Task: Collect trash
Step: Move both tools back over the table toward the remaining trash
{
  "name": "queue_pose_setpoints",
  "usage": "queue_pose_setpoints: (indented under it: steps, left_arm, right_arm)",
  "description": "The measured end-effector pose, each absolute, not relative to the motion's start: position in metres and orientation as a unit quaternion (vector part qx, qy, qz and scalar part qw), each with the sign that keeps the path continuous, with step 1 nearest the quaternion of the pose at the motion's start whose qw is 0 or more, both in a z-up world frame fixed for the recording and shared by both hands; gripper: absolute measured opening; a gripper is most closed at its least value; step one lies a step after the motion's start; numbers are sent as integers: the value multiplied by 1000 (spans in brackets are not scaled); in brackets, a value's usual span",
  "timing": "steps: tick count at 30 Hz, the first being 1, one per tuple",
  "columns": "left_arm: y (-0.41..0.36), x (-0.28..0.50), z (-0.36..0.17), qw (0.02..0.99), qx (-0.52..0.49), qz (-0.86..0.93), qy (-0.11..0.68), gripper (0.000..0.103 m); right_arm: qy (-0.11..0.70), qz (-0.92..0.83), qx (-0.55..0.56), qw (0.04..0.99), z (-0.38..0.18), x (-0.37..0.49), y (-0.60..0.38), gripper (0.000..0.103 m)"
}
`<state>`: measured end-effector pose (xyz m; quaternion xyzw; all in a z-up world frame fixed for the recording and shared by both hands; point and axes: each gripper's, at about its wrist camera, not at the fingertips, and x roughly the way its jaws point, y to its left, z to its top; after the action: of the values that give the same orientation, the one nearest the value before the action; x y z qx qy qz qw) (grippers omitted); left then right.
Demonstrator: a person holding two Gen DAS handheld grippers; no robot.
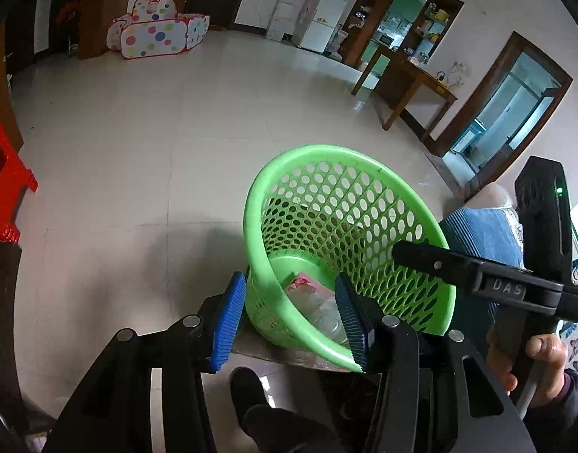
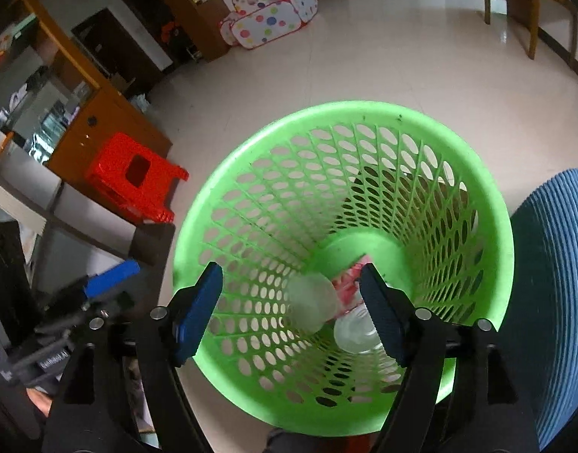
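Note:
A green perforated plastic basket [image 1: 368,173] stands tilted on the corner of a low table; it also fills the right wrist view [image 2: 251,173]. Inside lie a pink printed wrapper [image 1: 307,288], seen again in the right wrist view [image 2: 345,283], a clear plastic cup [image 2: 311,302] and a clear bottle [image 2: 355,330]. My left gripper [image 1: 292,324] is open, its blue pads straddling the basket's near rim without pressing it. My right gripper [image 2: 292,309] is open and empty above the basket's mouth; its body shows in the left wrist view [image 1: 477,279].
A red plastic stool [image 2: 134,177] stands on the tiled floor to the left. A polka-dot play tent [image 1: 156,30] is at the far wall. A wooden table [image 1: 409,83] stands far right. A blue ribbed cushion [image 2: 553,283] sits beside the basket.

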<state>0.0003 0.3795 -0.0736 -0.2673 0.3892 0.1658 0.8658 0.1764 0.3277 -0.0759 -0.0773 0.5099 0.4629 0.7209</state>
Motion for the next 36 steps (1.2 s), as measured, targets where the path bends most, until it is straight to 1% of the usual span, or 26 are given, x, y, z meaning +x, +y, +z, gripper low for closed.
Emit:
queue_pose_setpoints:
  steps: [5,10,14,17,19,27,30,36]
  left_arm:
    - [371,0,-69,869,-267,158,385,48]
    - [347,7,-54,878,-254,143,379,48]
    - [323,14,-42,886,-240,124,377,48]
    - [304,21,-34,890,-233,110,376,48]
    - [287,24,-28,893,-227,100,376,55]
    - [220,48,-18,898,-201,51,387,57]
    - [196,56,-18,898,-193,34,395,61]
    - [158,75,-22,892,-185,5,412,61]
  right_arm:
    - [486,471,-63,734,-49,158,290,74]
    - [451,471,-54,756,-22,135,239,75]
    - [429,452,-51,780,-12,118,191,78]
    - [417,428,-52,800,-10,108,158,78]
    - [413,410,-45,812,-10,102,129,78]
    - [398,317,-41,860,-12,103,36,80]
    - [395,287,-35,872,-11,108,2,82]
    - [387,222,-17,895,-12,128,-72,82]
